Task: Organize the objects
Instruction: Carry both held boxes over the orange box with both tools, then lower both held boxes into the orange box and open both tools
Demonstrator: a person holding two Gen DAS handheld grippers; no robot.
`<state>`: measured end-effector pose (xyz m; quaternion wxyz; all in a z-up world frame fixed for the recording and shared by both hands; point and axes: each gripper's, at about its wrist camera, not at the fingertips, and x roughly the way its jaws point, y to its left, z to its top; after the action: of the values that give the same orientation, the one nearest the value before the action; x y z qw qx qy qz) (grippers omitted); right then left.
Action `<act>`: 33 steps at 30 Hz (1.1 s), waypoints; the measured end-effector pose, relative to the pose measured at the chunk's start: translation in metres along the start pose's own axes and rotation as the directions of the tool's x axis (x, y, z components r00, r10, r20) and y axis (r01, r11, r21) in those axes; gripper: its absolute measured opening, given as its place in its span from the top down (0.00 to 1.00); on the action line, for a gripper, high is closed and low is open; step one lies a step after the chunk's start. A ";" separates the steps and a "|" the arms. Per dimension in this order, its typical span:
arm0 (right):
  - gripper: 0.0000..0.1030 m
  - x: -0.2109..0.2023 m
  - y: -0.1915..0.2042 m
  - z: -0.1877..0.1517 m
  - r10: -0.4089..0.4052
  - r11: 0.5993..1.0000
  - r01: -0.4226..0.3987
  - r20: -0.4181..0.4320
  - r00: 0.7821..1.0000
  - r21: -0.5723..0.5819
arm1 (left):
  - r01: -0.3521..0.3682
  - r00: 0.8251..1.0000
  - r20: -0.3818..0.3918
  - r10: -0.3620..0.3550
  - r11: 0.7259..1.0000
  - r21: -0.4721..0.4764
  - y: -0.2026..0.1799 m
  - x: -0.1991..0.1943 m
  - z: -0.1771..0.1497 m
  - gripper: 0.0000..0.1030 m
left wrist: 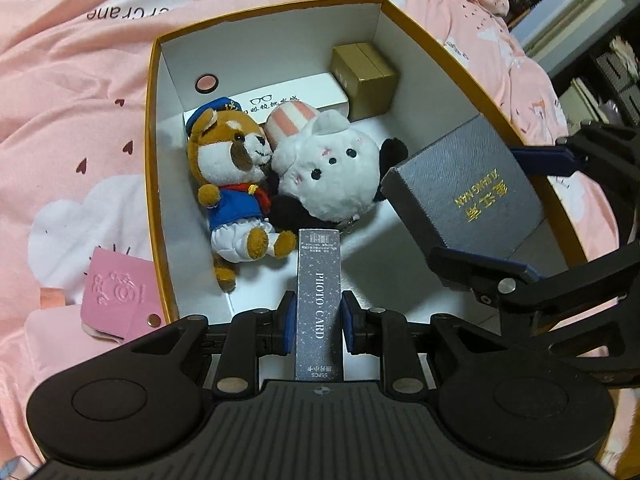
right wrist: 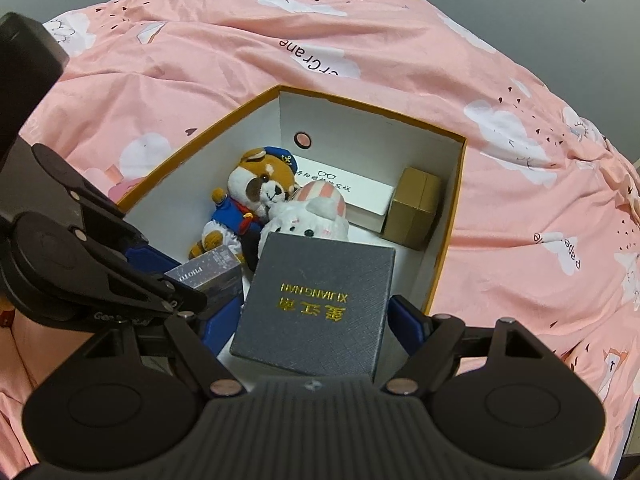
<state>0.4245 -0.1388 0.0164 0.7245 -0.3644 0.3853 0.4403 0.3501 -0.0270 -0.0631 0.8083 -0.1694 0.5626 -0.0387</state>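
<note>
Two grippers work over one open storage box (left wrist: 154,184) with an orange rim and white inside, set on a pink bedspread (left wrist: 72,92).

From the left wrist camera, the left gripper (left wrist: 319,322) pinches a slim silvery photo card box (left wrist: 319,300) between its blue pads, held on edge over the near part of the storage box. Beyond it lie a brown plush dog (left wrist: 234,184) in a blue sailor suit and a white plush rabbit (left wrist: 332,176), touching each other. At the far wall sit a white glasses box (left wrist: 280,98) and, to its right, a gold cube box (left wrist: 364,80). On the right, the right gripper (left wrist: 496,216) clamps a dark grey gift box (left wrist: 468,184) with gold lettering, tilted above the right side of the box. Only this view shows a pink embossed card holder (left wrist: 116,300) lying on the bedspread outside the left wall.

From the right wrist camera, the dark grey gift box (right wrist: 316,308) fills the near centre, squeezed between the right gripper's (right wrist: 316,320) blue pads. It hides most of the rabbit (right wrist: 316,216). The left gripper (right wrist: 208,292) enters from the left, and here the photo card box (right wrist: 212,274) shows its broader face. The dog (right wrist: 256,196), glasses box (right wrist: 360,196) and gold cube box (right wrist: 416,208) lie farther in. This view shows more of the bedspread (right wrist: 500,92) to the right and far side.
</note>
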 end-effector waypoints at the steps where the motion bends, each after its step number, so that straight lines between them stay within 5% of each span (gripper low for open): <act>1: 0.21 -0.001 0.001 0.000 0.000 1.000 0.000 0.001 1.000 -0.002 | -0.008 1.000 0.000 0.008 1.000 0.013 -0.001 0.000 0.000 0.73; 6: 0.21 -0.002 0.003 -0.004 0.003 1.000 -0.003 -0.002 1.000 -0.006 | -0.062 0.998 0.017 0.061 0.994 0.091 -0.011 -0.005 -0.003 0.71; 8: 0.21 -0.003 0.004 -0.004 0.000 1.000 0.000 -0.004 1.000 0.001 | -0.110 0.993 0.062 0.103 0.987 0.118 -0.014 -0.012 -0.003 0.48; 9: 0.21 -0.003 0.003 -0.005 -0.004 1.000 0.004 -0.005 1.000 0.007 | -0.123 0.990 0.086 0.113 0.984 0.127 -0.014 -0.016 -0.003 0.46; 13: 0.21 -0.003 0.001 -0.004 0.007 1.000 -0.007 -0.004 1.000 0.029 | -0.094 0.992 0.103 0.080 0.985 0.146 -0.011 -0.029 0.002 0.56; 24: 0.21 0.014 0.017 0.006 0.094 0.991 -0.087 -0.068 0.993 0.100 | -0.058 0.965 0.258 0.043 0.997 0.049 0.025 -0.068 0.001 0.56; 33: 0.21 0.049 0.030 0.016 0.029 0.991 -0.003 -0.183 0.983 0.137 | 0.003 0.969 0.248 0.009 0.999 -0.051 0.064 -0.060 -0.010 0.56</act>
<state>0.4163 -0.0975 -0.0255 0.7054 -0.3502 0.4827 0.3832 0.3106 0.0455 -0.0330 0.8677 -0.1928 0.4581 -0.0015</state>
